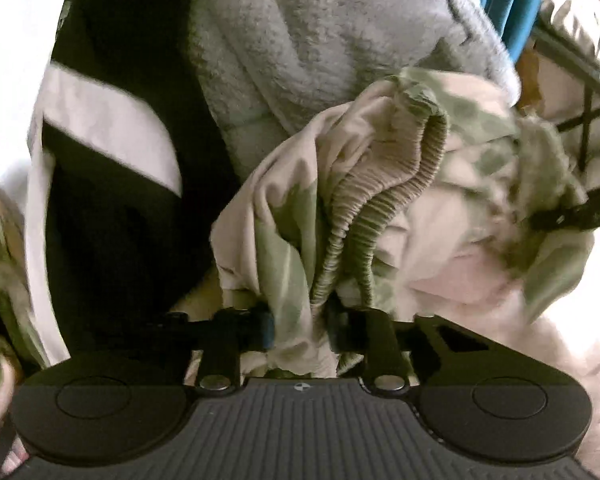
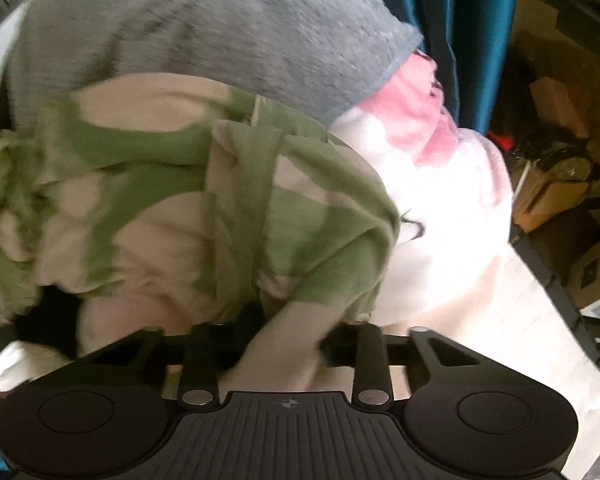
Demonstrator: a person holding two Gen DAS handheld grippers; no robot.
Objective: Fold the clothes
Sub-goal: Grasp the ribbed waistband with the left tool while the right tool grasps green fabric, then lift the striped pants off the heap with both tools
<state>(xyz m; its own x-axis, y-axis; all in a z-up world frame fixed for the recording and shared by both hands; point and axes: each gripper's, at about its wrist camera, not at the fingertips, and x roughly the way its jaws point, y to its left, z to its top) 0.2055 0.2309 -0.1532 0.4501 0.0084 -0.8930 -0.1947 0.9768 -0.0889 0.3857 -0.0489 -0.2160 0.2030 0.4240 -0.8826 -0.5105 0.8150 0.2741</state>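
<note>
A cream garment with green patches (image 1: pixel 308 216) is bunched up in front of both cameras. In the left wrist view its ribbed elastic band (image 1: pixel 352 224) runs down into my left gripper (image 1: pixel 300 326), which is shut on that cloth. In the right wrist view the same green-and-cream garment (image 2: pixel 220 200) spreads wide, and a fold of it passes between the fingers of my right gripper (image 2: pixel 284 344), shut on it. The other gripper's dark fingers (image 1: pixel 564 216) show at the right edge of the left view, buried in the fabric.
A grey fleece item (image 1: pixel 320 32) lies behind the garment, beside a black-and-white piece (image 1: pixel 112 140). A white and pink cloth (image 2: pixel 440 184) lies to the right, teal fabric (image 2: pixel 460 20) hangs behind. Cardboard boxes (image 2: pixel 556 192) and a dark frame (image 1: pixel 580 92) stand at right.
</note>
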